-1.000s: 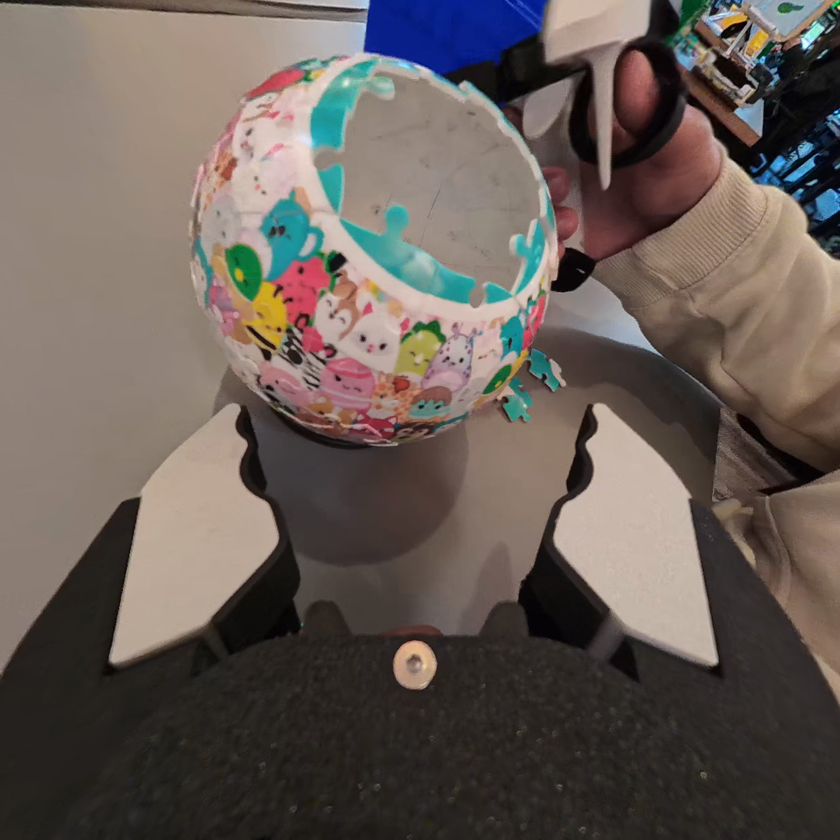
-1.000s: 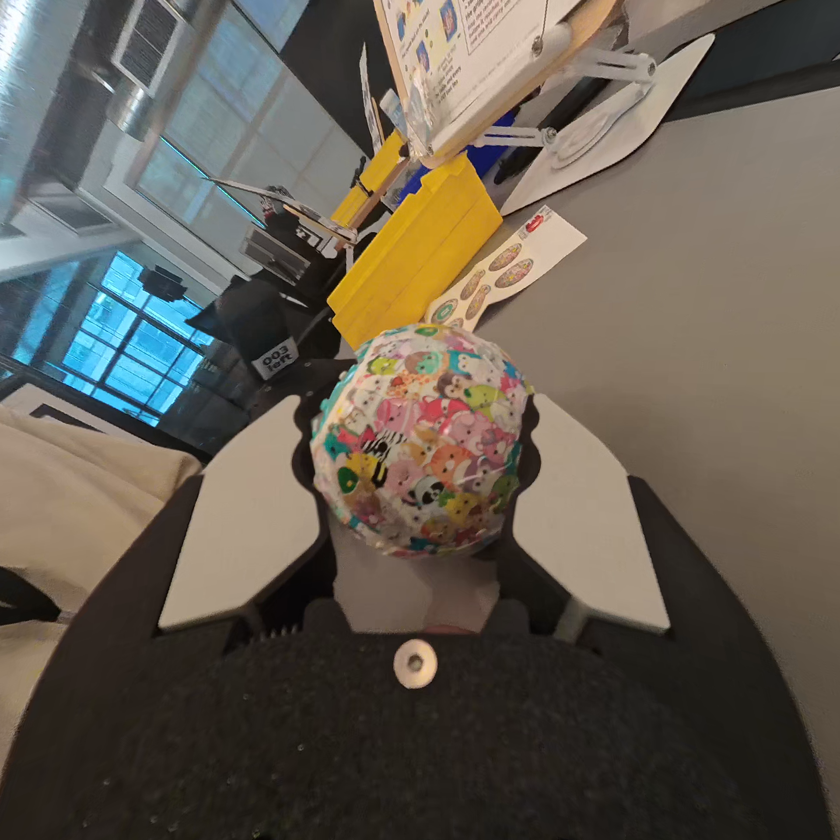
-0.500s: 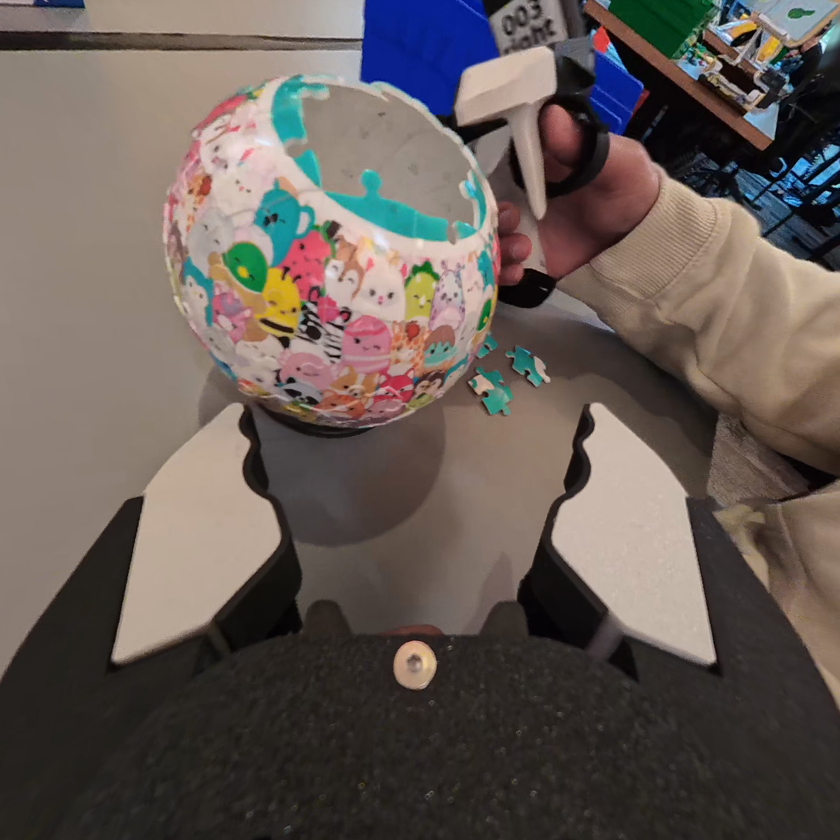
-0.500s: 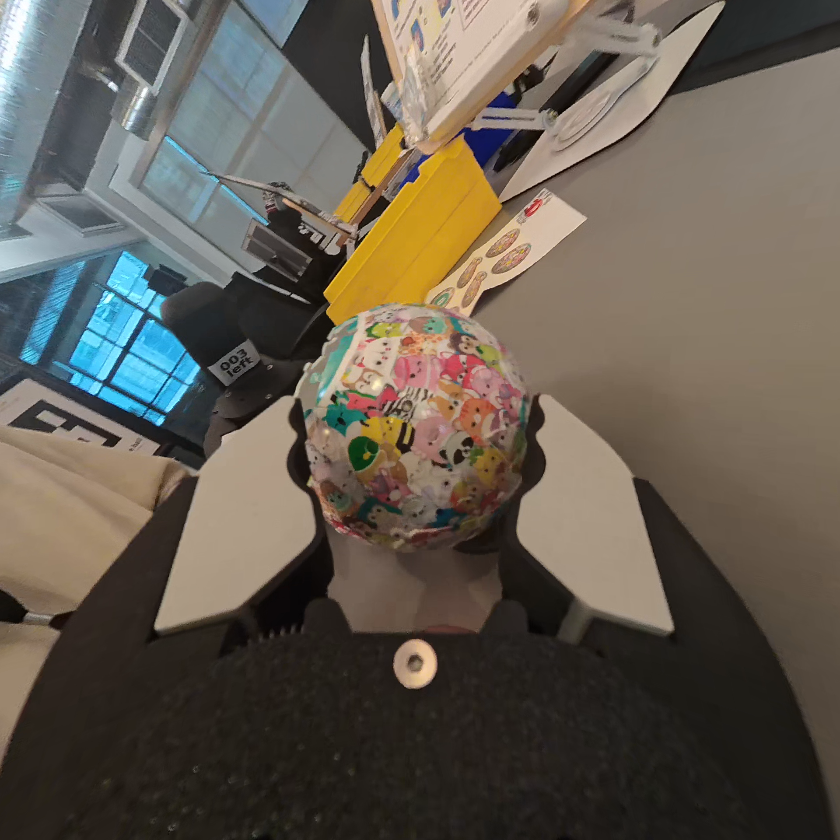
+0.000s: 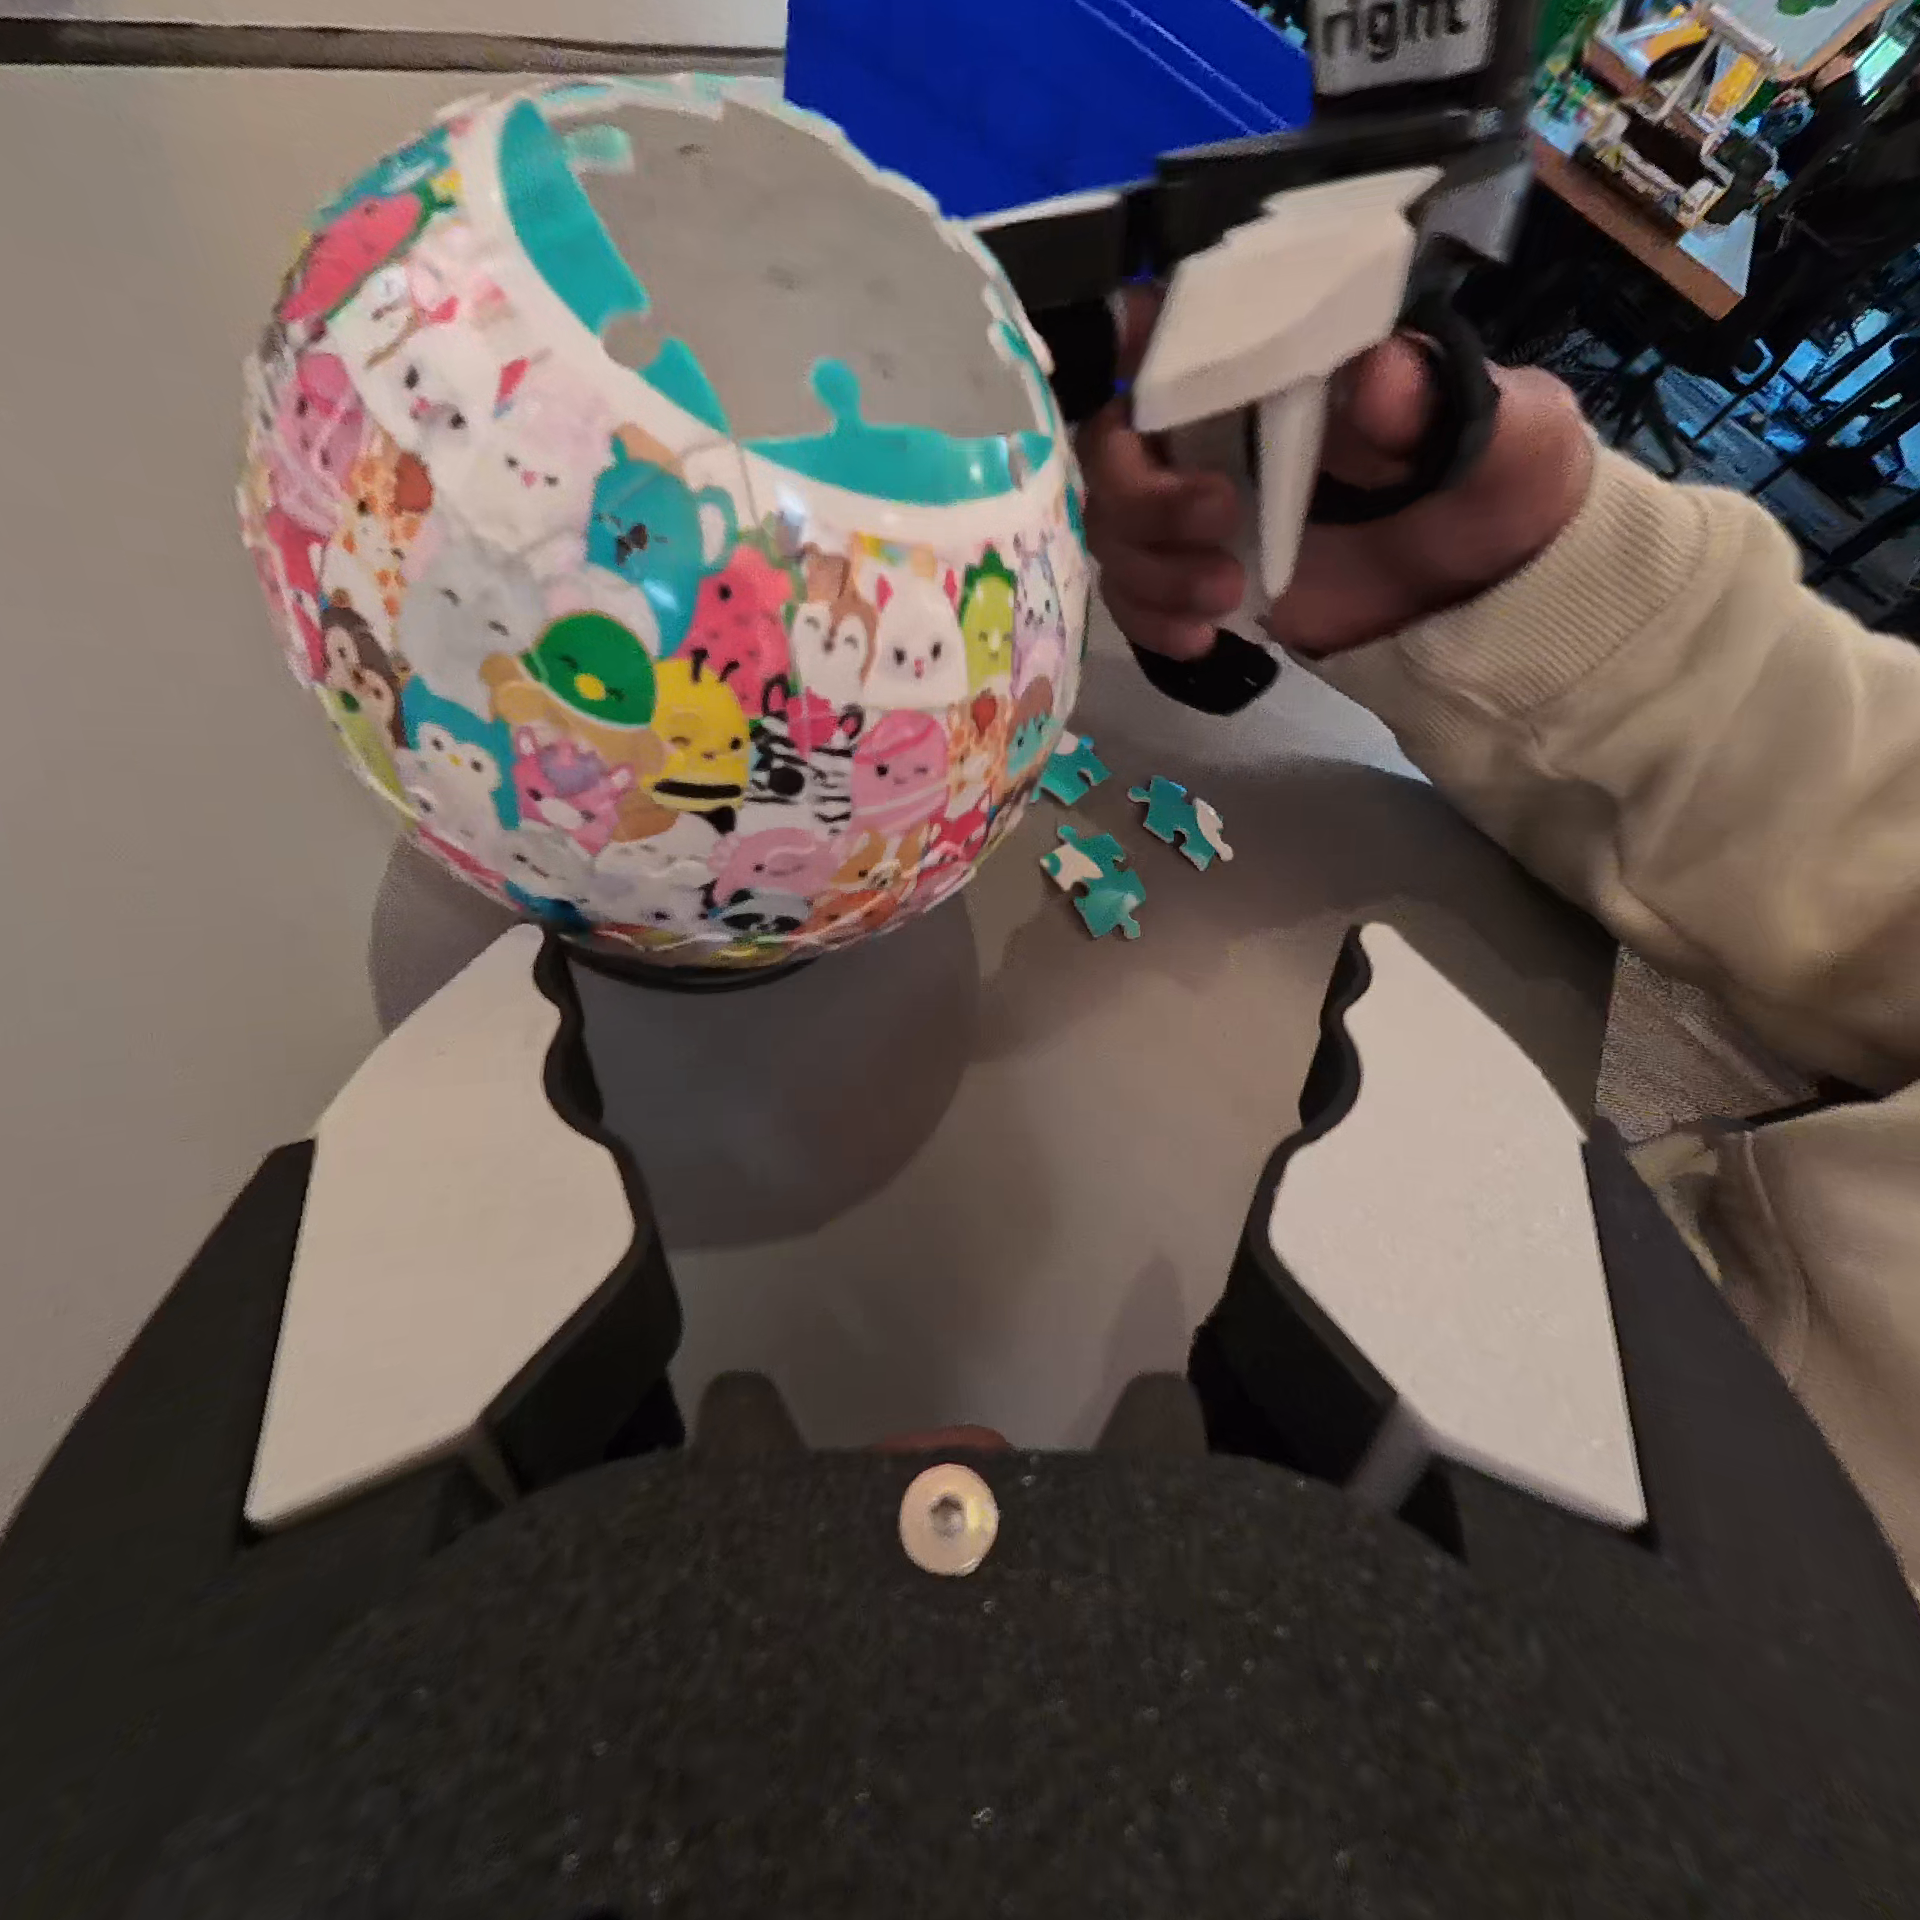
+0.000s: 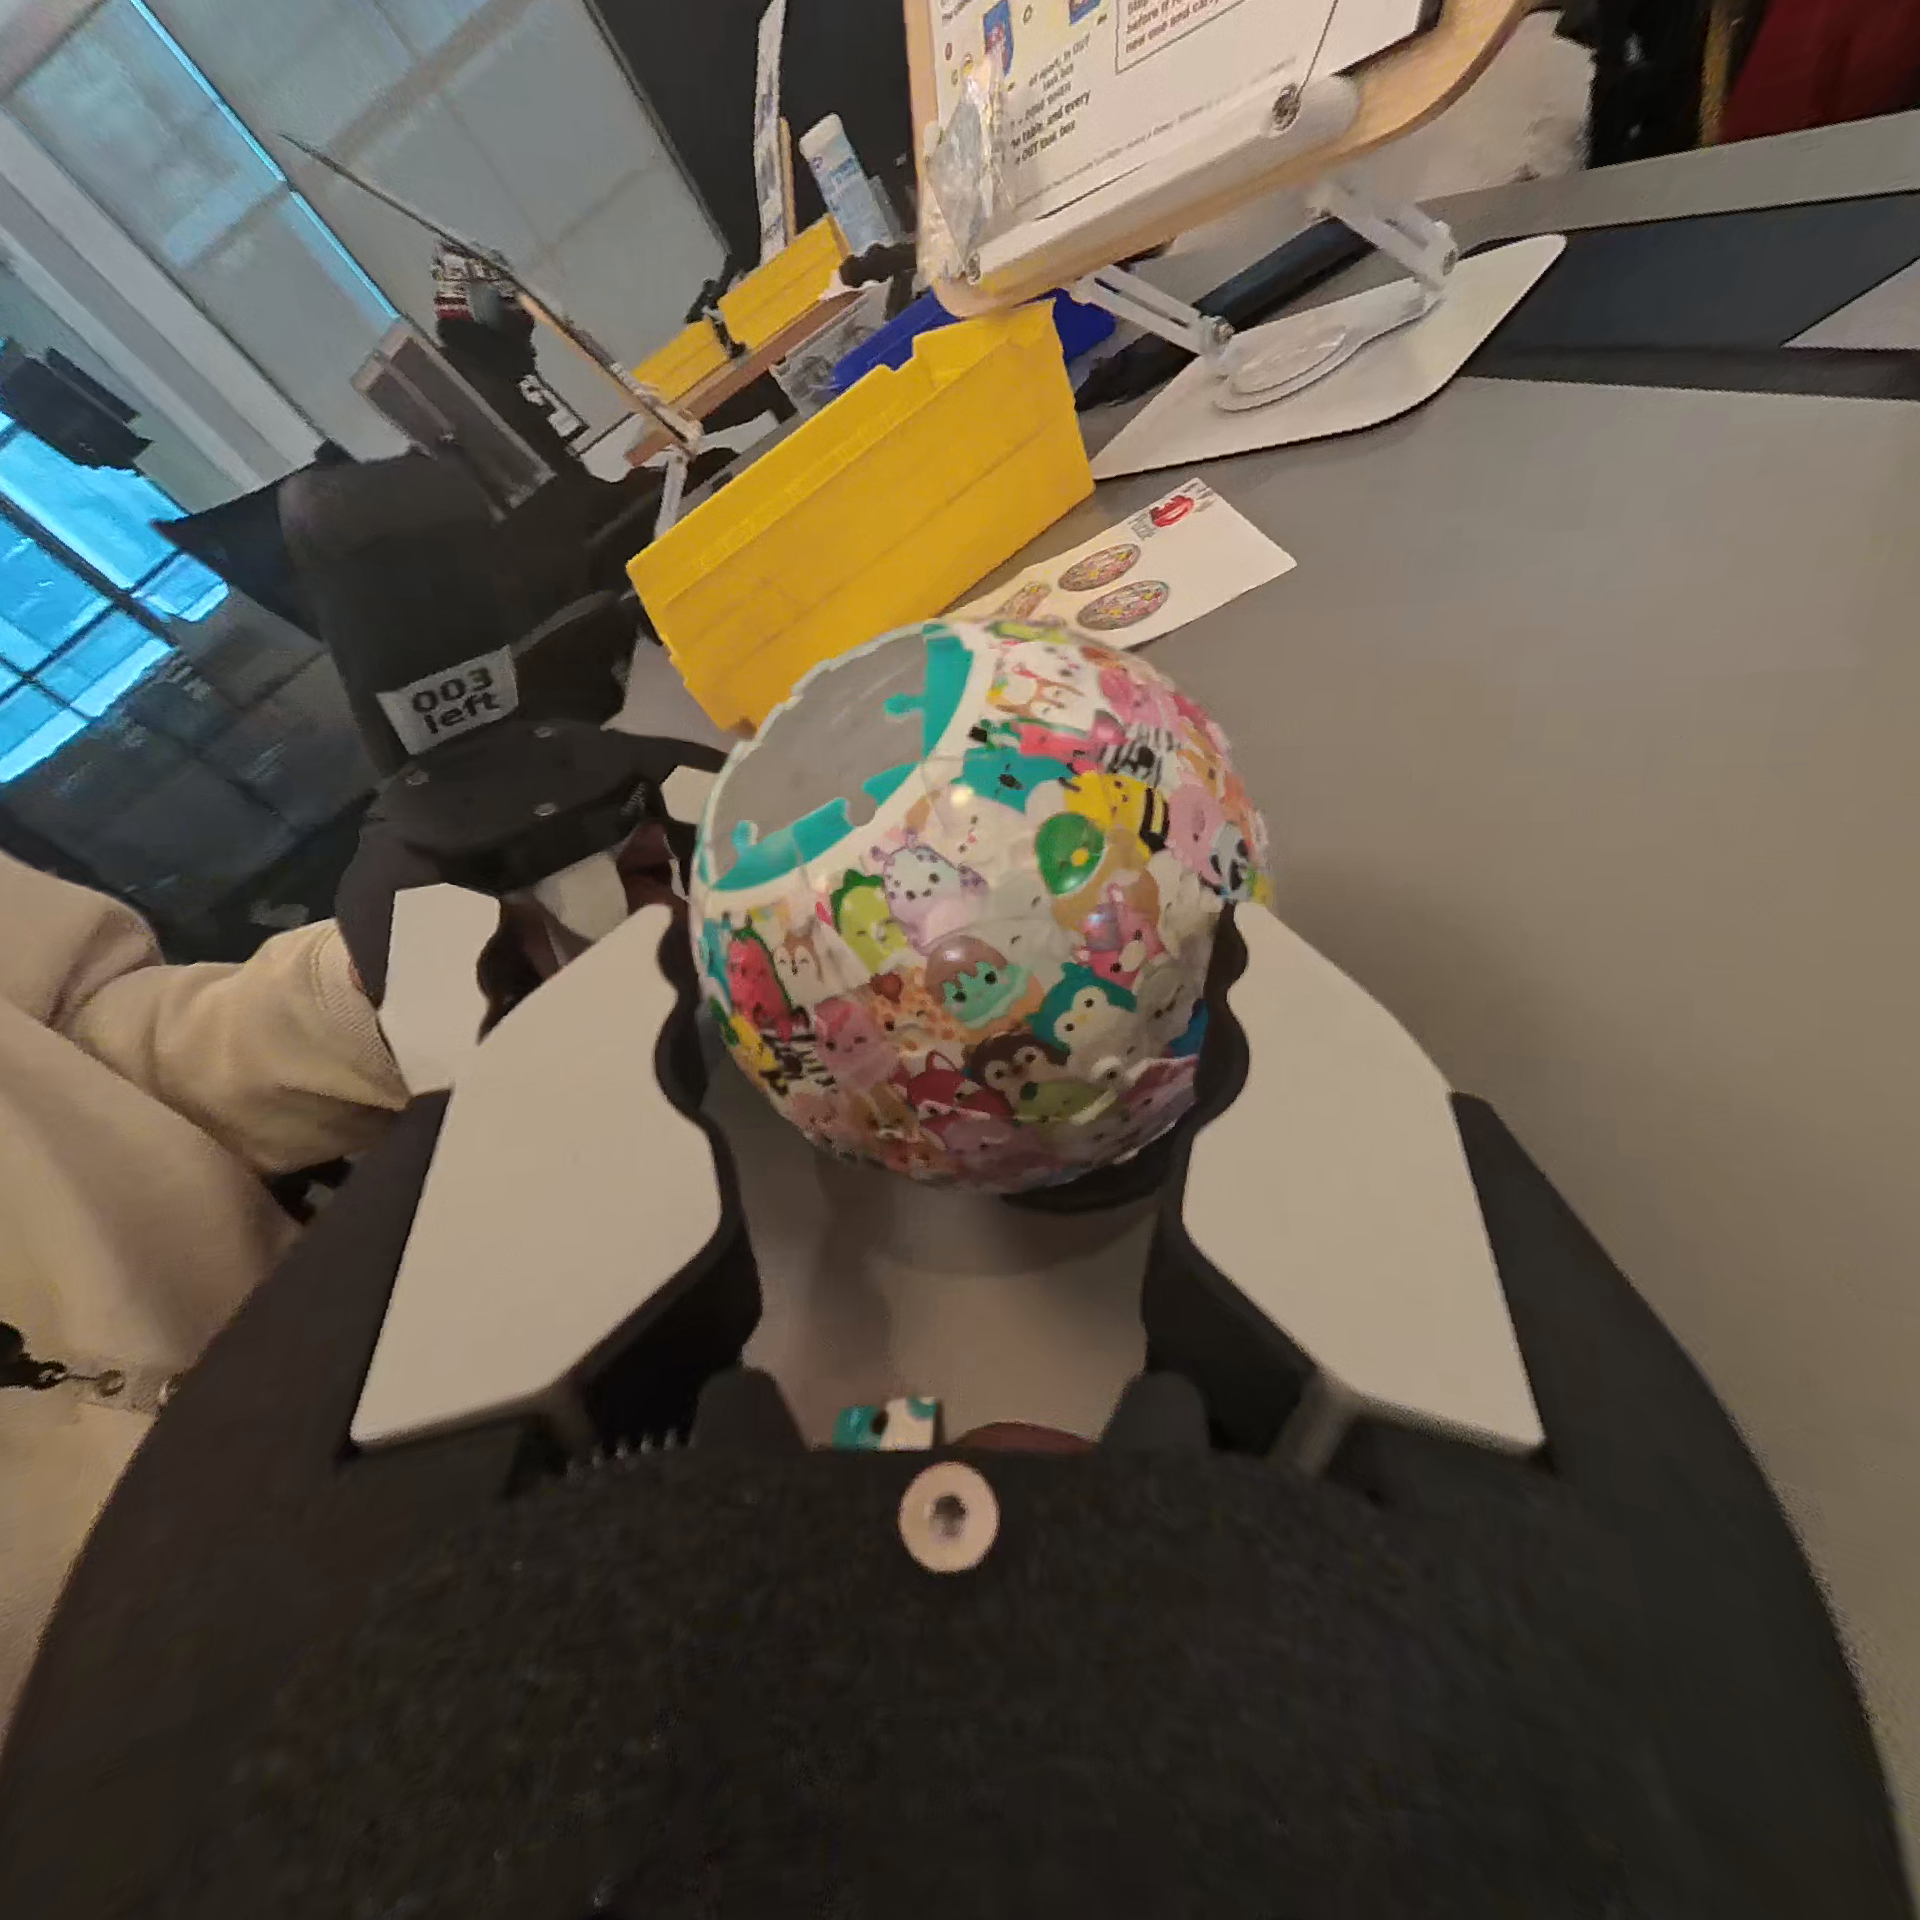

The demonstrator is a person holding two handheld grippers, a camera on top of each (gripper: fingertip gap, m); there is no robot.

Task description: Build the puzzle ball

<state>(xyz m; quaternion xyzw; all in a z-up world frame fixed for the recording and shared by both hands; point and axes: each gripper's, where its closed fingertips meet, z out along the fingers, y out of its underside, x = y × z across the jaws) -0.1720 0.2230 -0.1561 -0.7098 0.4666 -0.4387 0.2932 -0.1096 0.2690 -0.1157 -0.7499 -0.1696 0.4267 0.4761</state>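
The puzzle ball [image 5: 665, 644], covered in colourful cartoon animals, sits on a black ring stand [image 5: 686, 961] on the grey table. It has a large jagged opening at the top. Three loose teal pieces [image 5: 1101, 883] lie just right of it. My left gripper [image 5: 951, 966] is open and empty, a little short of the stand. My right gripper [image 6: 951, 925] is part open. Its fingers flank the ball [image 6: 987, 935], and I cannot tell if they touch. One teal piece [image 6: 883, 1423] shows low between them. The hand on the right gripper's trigger [image 5: 1288, 343] is beside the ball.
A yellow bin [image 6: 862, 540], a printed leaflet [image 6: 1164, 571] and a board on a white stand [image 6: 1299, 343] lie beyond the ball. A blue bin [image 5: 1018, 104] stands behind it. A cream sleeve [image 5: 1714, 779] crosses the table's right edge.
The ball has turned on its stand, and its opening now shows in the right wrist view. The right gripper has levelled out and its fingers stand slightly wider. The left gripper stays open.
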